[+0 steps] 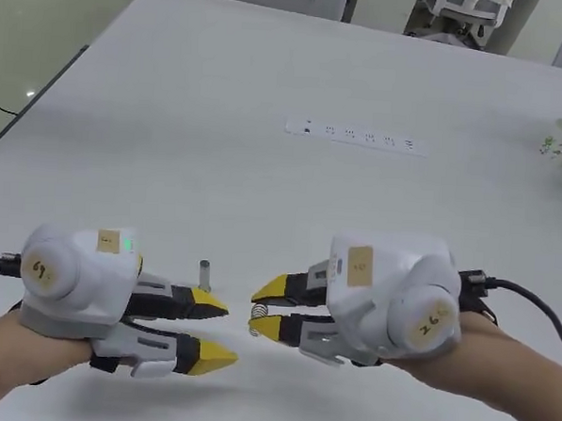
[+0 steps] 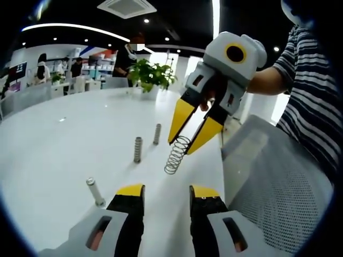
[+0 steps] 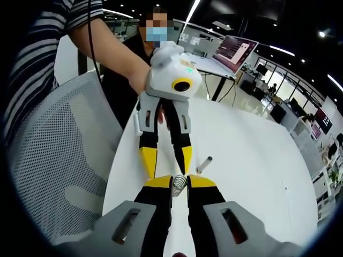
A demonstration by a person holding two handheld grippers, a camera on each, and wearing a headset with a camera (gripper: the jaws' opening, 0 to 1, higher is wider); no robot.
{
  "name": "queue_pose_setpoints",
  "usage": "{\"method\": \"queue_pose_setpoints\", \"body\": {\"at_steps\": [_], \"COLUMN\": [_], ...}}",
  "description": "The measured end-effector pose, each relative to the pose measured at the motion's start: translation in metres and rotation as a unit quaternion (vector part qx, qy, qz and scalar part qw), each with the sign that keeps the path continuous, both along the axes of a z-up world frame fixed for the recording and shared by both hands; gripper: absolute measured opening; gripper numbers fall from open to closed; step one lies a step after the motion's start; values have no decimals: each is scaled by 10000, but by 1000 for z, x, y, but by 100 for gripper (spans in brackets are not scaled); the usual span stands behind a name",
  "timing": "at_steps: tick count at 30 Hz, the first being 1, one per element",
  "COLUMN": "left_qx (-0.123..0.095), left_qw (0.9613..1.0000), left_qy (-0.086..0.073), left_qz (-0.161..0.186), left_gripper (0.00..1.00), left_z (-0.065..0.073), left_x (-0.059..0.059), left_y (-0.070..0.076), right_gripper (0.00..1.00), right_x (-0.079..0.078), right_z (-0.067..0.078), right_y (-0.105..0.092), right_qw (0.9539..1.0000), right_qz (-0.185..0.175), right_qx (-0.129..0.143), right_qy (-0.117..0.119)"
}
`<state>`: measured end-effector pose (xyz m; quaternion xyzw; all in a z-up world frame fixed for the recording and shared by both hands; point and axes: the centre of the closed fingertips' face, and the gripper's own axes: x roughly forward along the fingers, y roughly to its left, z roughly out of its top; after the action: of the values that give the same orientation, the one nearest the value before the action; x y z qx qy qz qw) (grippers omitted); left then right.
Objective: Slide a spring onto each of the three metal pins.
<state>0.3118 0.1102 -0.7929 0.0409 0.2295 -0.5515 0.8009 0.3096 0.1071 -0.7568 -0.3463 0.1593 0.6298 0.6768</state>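
Bench lot, lower band of the head view, listed from the left edge. Left gripper (image 1: 214, 331): lower left, jaws parted and holding nothing, yellow tips aimed right toward the centre. It is judged to be standing by to steady the work rather than to carry. Its own view shows the same wide gap at the bottom of the frame. Bare pin (image 1: 204, 274): a short metal post standing upright on the white table (image 1: 270, 68), just above the left gripper's upper tip. No coil is on it, so it is judged the one in need of a spring. Spring (image 1: 256, 319): lower centre, a short way right of the bare pin and off the tabletop. It is pinched by one end, with the free end hanging out beyond the tips, presumably so that its open mouth can be lowered over the post. Right gripper (image 1: 267, 307): lower right of centre, jaws closed on the spring, tips pointing left to face the other gripper. Nearer ribbed pin (image 2: 138, 149) and farther ribbed pin (image 2: 157, 134): middle of the left gripper view, right of the bare pin there. Both look wrapped in coils, which suggests two of the three are done, though they are too small to be certain. Power strip (image 1: 356, 136): upper centre-right of the head view, well apart from the work.
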Motion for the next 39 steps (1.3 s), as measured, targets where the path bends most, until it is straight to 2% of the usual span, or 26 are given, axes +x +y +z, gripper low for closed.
{"method": "queue_pose_setpoints", "body": {"at_steps": [11, 22, 30, 39], "left_qx": [-37, -19, -19, -39], "left_qw": [9996, 9987, 9980, 9967], "left_qy": [60, 44, -7, -58], "left_qz": [288, 508, 632, 807], "left_gripper": [35, 46, 58, 77], "left_z": [-1, 0, 1, 0], "left_x": [3, 4, 3, 6], "left_y": [15, 37, 45, 54], "right_gripper": [7, 7, 7, 7], "right_x": [2, 6, 8, 9], "right_z": [-5, -6, -8, -9], "right_y": [-3, -4, -6, -8], "right_qw": [10000, 9999, 9998, 9996], "right_qz": [-3, -75, -130, -161], "right_qx": [-83, -90, -106, -135], "right_qy": [-47, -102, -141, -163]}}
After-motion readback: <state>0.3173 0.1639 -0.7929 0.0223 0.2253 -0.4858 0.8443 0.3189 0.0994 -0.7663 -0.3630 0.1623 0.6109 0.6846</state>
